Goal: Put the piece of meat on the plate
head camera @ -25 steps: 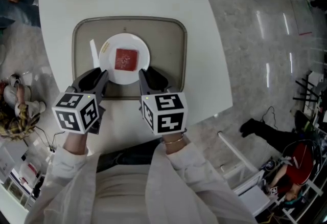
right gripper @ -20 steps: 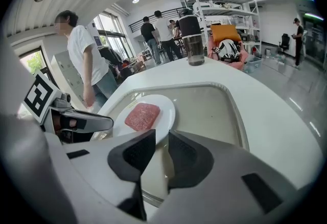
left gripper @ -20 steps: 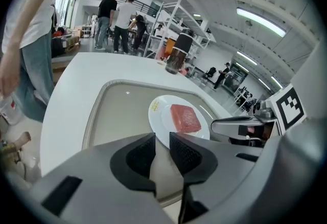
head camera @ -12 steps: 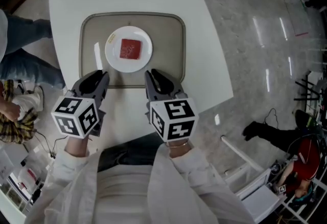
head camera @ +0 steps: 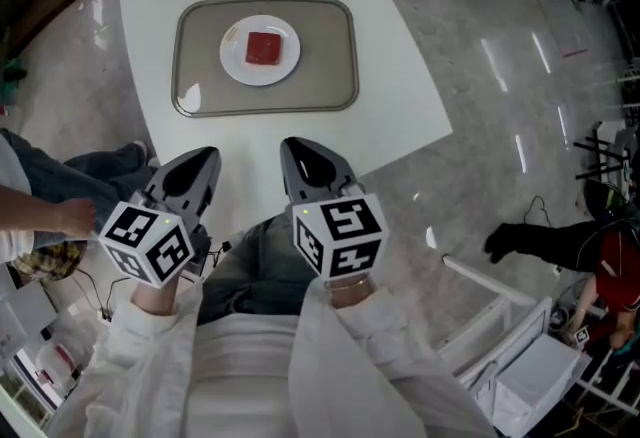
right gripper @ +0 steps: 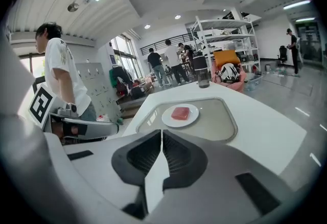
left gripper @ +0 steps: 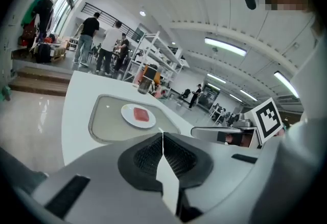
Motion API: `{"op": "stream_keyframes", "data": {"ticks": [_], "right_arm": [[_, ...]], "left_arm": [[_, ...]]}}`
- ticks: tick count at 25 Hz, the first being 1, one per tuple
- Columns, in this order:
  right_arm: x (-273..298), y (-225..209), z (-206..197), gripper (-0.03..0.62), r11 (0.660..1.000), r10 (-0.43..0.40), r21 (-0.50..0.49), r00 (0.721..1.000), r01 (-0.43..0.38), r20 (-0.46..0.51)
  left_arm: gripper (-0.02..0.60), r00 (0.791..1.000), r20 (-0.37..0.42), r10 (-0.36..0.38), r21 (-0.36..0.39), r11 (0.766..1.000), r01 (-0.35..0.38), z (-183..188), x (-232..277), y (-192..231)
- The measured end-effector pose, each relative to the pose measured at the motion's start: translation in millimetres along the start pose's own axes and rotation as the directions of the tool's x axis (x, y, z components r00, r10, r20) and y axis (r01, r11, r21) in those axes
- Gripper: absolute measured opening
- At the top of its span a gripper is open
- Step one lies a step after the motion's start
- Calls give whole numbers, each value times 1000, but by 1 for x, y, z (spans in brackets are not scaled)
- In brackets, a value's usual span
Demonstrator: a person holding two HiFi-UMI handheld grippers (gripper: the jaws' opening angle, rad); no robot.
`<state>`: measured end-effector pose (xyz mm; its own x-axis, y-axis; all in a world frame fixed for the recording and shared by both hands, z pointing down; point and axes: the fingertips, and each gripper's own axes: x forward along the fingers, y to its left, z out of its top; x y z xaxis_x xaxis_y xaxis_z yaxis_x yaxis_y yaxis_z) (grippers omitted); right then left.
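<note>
The left claw (head camera: 198,166) is sitting clenched, its jaws meeting with nothing between them. The right claw (head camera: 302,154) is likewise clenched and empty. Both are hovering side by side just off the near edge of the desk (head camera: 400,96), pointing toward the far side. The piece of meat (head camera: 263,48) is lying on the white plate (head camera: 234,60), which is resting in the tray (head camera: 325,76), well apart from both claws.
</note>
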<state>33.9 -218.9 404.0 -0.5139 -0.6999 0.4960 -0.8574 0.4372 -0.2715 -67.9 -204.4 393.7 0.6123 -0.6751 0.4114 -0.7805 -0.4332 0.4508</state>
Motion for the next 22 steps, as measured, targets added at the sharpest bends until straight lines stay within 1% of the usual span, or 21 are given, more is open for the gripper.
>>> {"op": "stream_keyframes", "data": {"ticks": [2,5,8,11,15,22], "right_arm": [[-13,12,-7,23,1000,3,11,1000,-3,13],[-31,29,-14,20,1000,9,2,1000,-9,26],[-47,46,-21,18,1000,16,3,999,-16,40],[-55,61,-31,17,1000,28,-6,999,-27,36],[-63,74,-32,15,998,44,-36,998,-43,38],[-81,82,-30,15,994,82,-72,996,-79,41]], "left_arm": [[12,999,7,-41,4,999,41,-8,-14,-10],[11,994,12,-107,9,994,107,-17,-32,-27],[9,989,13,-148,22,989,148,-25,-47,-42],[9,986,-1,-169,23,985,169,-35,-53,-51],[9,981,-11,-195,33,980,195,-37,-58,-67],[9,981,-3,-194,35,980,194,-37,-68,-83]]}}
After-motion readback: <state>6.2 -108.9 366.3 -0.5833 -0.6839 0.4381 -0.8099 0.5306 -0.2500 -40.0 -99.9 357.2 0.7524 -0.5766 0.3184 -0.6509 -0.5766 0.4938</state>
